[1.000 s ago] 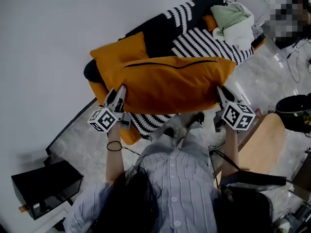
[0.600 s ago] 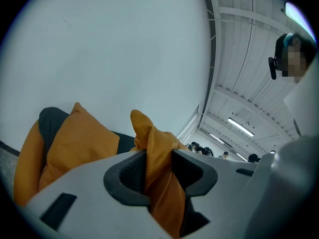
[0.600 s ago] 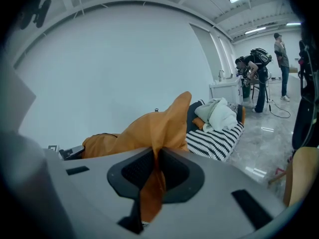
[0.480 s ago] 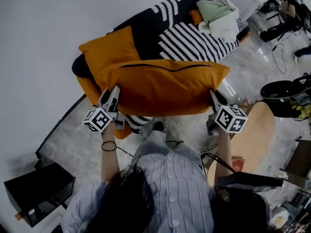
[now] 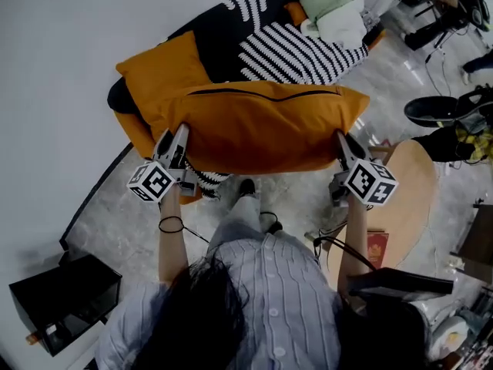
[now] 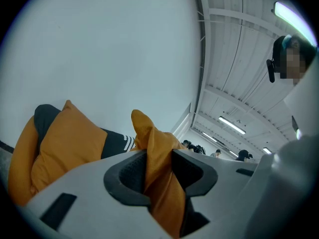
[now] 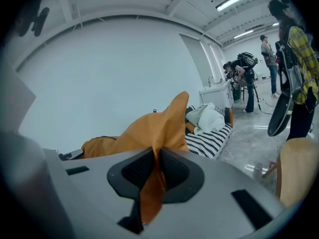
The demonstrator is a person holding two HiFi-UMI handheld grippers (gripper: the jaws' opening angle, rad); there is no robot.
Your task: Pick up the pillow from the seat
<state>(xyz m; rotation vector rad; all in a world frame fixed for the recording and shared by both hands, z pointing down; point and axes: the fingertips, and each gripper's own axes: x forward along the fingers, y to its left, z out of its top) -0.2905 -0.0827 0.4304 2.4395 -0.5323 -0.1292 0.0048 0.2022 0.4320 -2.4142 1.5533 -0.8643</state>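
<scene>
A large orange pillow (image 5: 266,126) with a dark zip along its top hangs in the air in front of the person, clear of the seat (image 5: 300,52). My left gripper (image 5: 179,139) is shut on the pillow's left corner; in the left gripper view the orange fabric (image 6: 158,158) is pinched between the pads. My right gripper (image 5: 341,140) is shut on the right corner, whose thin fold (image 7: 155,171) is clamped between its pads. The pillow stretches between both grippers.
A second orange cushion (image 5: 158,68) leans on the seat's left end, beside a black-and-white striped throw (image 5: 296,56) and pale green and white cloths (image 5: 331,10). A wooden chair (image 5: 404,199) stands at the right, a black box (image 5: 65,299) on the floor at lower left. People stand in the background (image 7: 294,59).
Both grippers have carried the pillow away from the seat, toward the person. The seat and cushion now lie further up in the head view; the pillow stays stretched between the grippers.
</scene>
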